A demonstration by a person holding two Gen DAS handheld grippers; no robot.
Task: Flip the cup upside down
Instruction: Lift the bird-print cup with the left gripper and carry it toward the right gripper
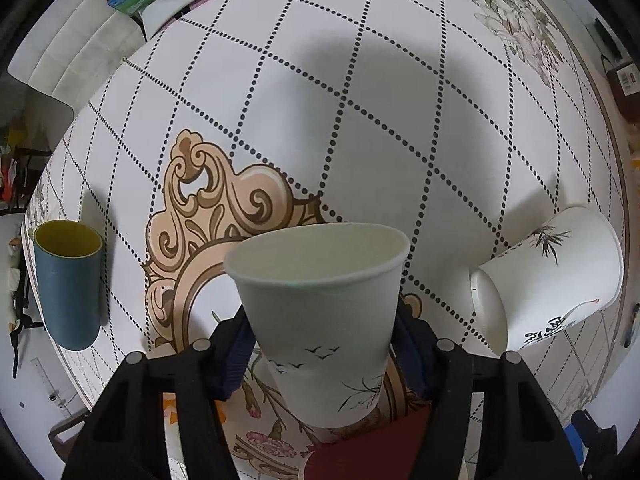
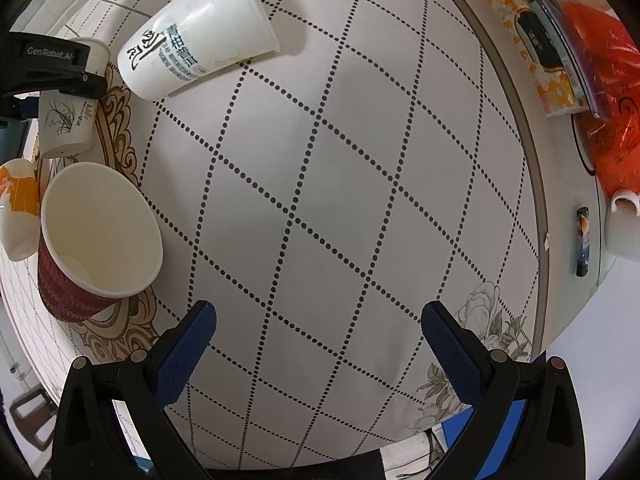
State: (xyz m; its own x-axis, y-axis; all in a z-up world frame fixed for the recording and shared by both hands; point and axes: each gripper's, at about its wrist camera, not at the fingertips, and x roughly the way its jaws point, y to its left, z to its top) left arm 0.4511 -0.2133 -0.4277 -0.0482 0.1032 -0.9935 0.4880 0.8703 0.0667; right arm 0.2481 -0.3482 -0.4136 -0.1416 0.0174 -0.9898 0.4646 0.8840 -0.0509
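Observation:
In the left wrist view my left gripper (image 1: 320, 344) is shut on a white paper cup (image 1: 320, 312) printed with birds and grass. The cup stands mouth up between the blue pads, above the table. The same cup shows in the right wrist view (image 2: 66, 126) at the far left, held by the left gripper (image 2: 52, 68). My right gripper (image 2: 318, 320) is open and empty over the dotted tablecloth (image 2: 340, 200).
A second white cup (image 1: 552, 280) (image 2: 200, 36) stands mouth down. A red cup (image 2: 96, 240) stands mouth up at the left, an orange-and-white cup (image 2: 16, 208) beside it. A blue tumbler (image 1: 68, 284) stands far left. Bags and boxes (image 2: 580, 60) crowd the right edge.

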